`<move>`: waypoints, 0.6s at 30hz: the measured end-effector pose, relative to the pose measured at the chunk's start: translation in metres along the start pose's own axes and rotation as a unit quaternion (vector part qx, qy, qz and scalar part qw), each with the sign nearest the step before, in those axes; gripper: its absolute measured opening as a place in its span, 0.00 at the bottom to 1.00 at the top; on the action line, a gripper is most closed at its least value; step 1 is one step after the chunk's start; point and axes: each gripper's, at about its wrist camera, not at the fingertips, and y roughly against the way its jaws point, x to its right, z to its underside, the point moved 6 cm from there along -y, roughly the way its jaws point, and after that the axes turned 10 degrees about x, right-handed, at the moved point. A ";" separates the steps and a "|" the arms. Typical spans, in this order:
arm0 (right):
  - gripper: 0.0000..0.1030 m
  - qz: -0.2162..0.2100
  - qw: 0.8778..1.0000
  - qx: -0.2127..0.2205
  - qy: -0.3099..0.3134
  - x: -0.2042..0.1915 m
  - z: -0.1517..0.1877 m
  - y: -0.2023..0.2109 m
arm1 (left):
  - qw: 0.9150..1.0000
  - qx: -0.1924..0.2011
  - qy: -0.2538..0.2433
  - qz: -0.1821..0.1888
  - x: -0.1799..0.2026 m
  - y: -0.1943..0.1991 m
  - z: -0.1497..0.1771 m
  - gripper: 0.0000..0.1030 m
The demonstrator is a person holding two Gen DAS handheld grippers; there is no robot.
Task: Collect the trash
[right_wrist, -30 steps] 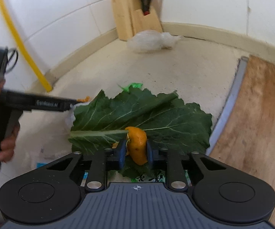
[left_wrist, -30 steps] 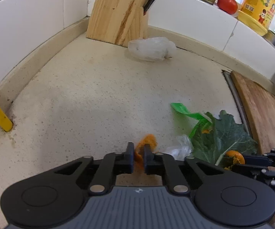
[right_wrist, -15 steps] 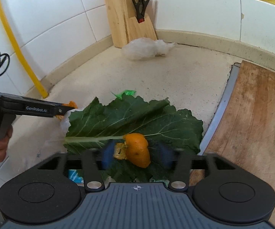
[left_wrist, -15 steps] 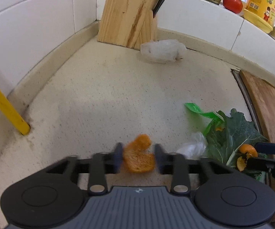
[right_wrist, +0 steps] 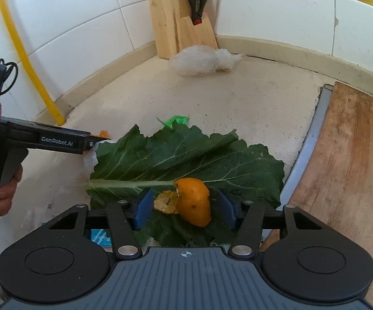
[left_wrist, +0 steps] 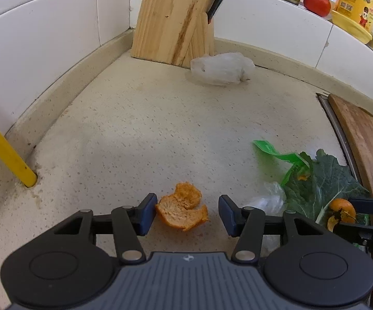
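Both tongs newly apart, peels released.

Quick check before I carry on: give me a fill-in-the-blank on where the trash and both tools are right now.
1. The left tool is ____, its fingers either side of a curled orange peel on the speckled counter.
2. The right tool brackets an orange peel piece lying on a big green ____.
3. A crumpled clear plastic bag lies beside the wooden ____ block.

Missing words: open; leaf; knife
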 end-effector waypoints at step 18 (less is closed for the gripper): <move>0.47 0.009 1.000 -0.003 0.000 0.004 0.000 -0.003 | 1.000 0.007 0.026 0.003 -0.008 0.013 0.004 0.20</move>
